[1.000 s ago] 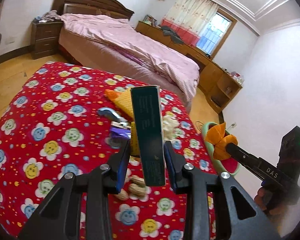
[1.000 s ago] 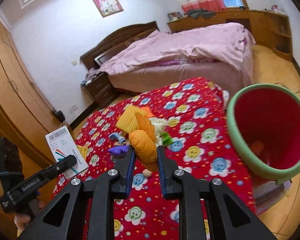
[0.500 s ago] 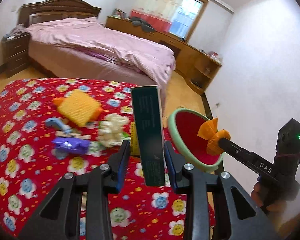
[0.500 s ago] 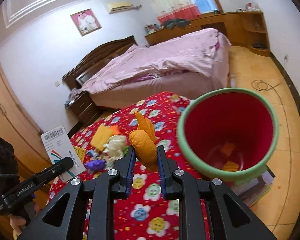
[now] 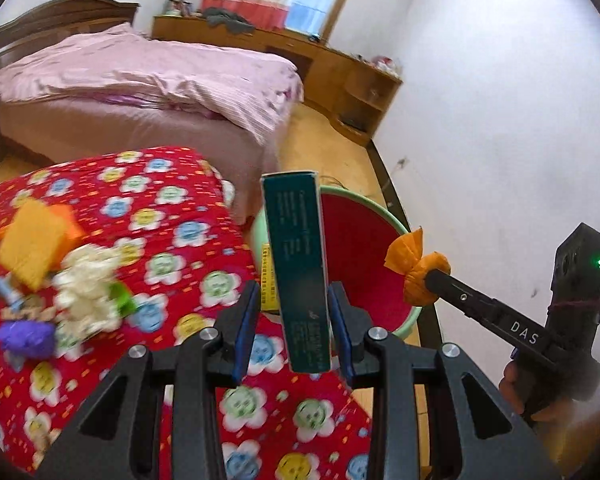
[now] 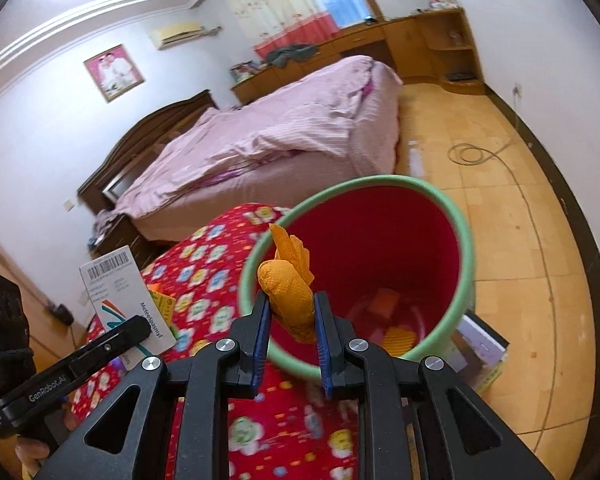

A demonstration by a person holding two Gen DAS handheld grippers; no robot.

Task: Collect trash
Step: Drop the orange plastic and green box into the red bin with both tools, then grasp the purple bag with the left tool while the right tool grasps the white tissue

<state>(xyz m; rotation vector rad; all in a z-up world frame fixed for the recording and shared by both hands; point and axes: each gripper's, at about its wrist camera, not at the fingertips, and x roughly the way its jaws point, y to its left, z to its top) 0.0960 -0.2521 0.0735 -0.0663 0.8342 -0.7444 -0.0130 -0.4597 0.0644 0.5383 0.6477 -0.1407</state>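
In the left wrist view my left gripper [image 5: 296, 320] is shut on an upright dark teal carton [image 5: 296, 256]. The right wrist view shows that carton's white barcode face [image 6: 116, 292], with the left gripper [image 6: 136, 326] at the lower left. My right gripper [image 6: 290, 320] is shut on a crumpled orange wrapper [image 6: 290, 284], held over the near rim of the red bin with a green rim [image 6: 466, 248]. From the left, that bin [image 5: 396, 224] stands just behind the carton, with the right gripper [image 5: 424, 276] at its right edge. Orange and yellow scraps [image 6: 388, 304] lie inside.
Loose trash lies on the red flowered tablecloth [image 5: 172, 240]: a yellow pad [image 5: 32, 240], white crumpled paper [image 5: 88, 288], a purple wrapper [image 5: 24, 338]. A pink-covered bed [image 6: 280, 136] stands beyond. A book [image 6: 484, 348] lies by the bin, a cable [image 6: 476, 154] on the tiled floor.
Both grippers have swung right, away from the trash on the table and up to the bin, which now looms large. The carton and the orange wrapper stay gripped as before.
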